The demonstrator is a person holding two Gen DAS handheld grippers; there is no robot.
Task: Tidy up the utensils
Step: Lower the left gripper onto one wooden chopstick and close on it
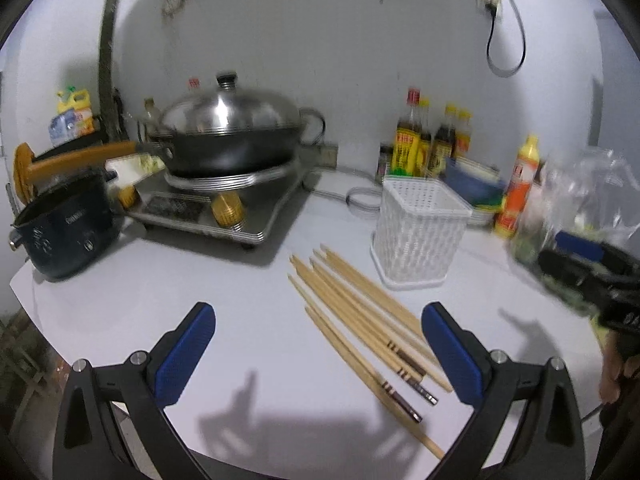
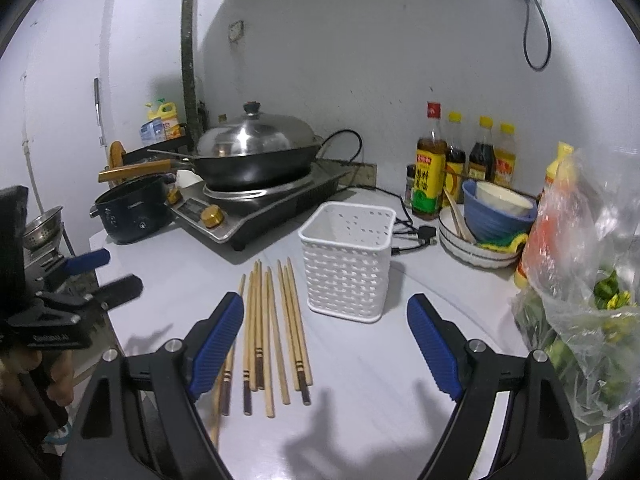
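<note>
Both my claws spread, empty | left claw (image 1: pixel 318 356) over chopsticks (image 1: pixel 360 320) on table (image 1: pixel 240 300) | pinch one pair mid-shaft, drop tips-down into basket (image 1: pixel 420 232)

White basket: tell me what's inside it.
The white basket shows only bare perforated walls through its open top; no utensils stick out. Its floor is hidden by the front wall. The chopsticks all lie on the table beside it.
</note>
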